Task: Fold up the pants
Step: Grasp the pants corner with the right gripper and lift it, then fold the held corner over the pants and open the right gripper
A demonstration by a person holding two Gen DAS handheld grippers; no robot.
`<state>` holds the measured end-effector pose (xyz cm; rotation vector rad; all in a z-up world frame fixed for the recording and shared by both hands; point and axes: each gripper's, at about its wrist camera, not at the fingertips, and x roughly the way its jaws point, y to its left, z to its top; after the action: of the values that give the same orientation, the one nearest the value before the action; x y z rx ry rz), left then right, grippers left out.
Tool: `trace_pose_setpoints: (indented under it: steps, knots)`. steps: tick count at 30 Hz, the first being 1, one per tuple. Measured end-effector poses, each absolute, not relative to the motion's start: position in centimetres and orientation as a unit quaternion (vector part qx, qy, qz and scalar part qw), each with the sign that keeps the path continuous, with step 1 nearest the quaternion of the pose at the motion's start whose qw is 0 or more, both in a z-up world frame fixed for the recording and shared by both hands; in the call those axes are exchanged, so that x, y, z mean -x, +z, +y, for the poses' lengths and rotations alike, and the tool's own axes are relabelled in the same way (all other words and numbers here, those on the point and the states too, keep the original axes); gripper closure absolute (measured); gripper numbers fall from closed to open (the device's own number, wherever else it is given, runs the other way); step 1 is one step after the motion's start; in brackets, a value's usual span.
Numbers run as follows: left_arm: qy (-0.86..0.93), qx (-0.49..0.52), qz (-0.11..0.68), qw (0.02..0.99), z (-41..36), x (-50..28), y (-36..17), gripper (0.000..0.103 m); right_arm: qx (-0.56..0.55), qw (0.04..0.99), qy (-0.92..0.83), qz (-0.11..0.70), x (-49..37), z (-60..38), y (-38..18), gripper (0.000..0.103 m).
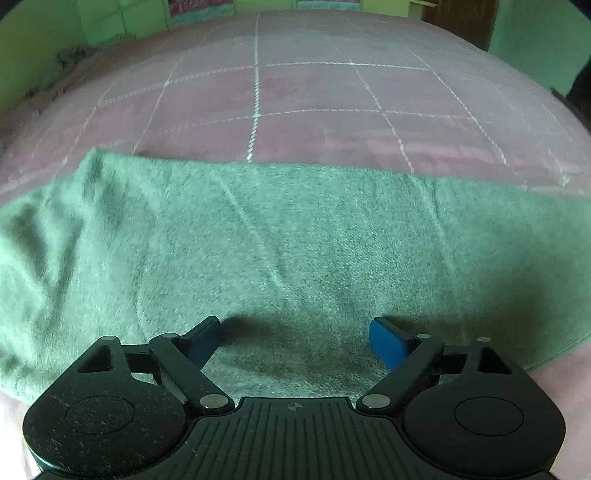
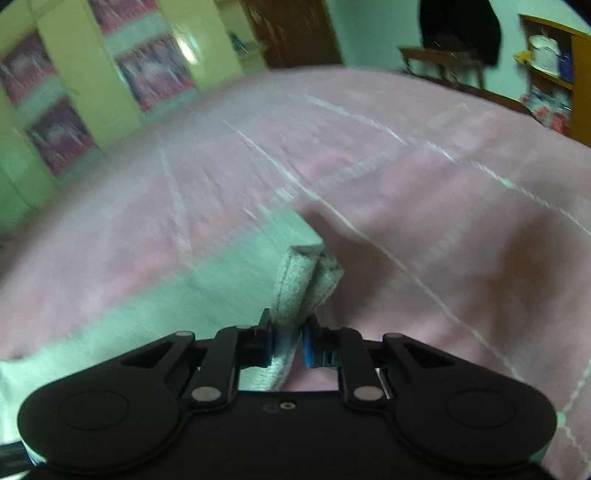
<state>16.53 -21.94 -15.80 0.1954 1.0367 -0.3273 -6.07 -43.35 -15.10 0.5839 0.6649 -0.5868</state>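
left tongs [image 1: 295, 338] apart above green pants [image 1: 295, 240], right tongs [image 2: 286, 345] seemingly clamped on hem

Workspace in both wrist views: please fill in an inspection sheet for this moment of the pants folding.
Surface: pink bedspread with a white grid of lines, mostly bare.
Job's things: green pants lying flat in a band across the bedspread; one end bunched and lifted.
Clutter: nothing seen on the bedspread.
Grippers: left gripper open above the pants, nothing between its blue pads; right gripper shut on a fold of the pants.
Cables: nothing seen.
Surroundings: yellow-green cupboards, a brown door, a wooden shelf with items too blurred to name.
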Motion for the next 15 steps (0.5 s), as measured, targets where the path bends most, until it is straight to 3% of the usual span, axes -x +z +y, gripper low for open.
trace_pose_setpoints:
  steps: [9,15]
  knots:
    - [-0.090,-0.031,0.497,0.863,-12.2,-19.3,-13.8,0.015,-0.241,0.917,-0.117,0.295,-0.5,-33.5,-10.2,0.089]
    - [-0.059,0.005,0.504,0.862,-6.1,-19.6,-13.9,0.015,-0.204,0.913,-0.009,0.352,-5.7,-23.5,-12.9,0.088]
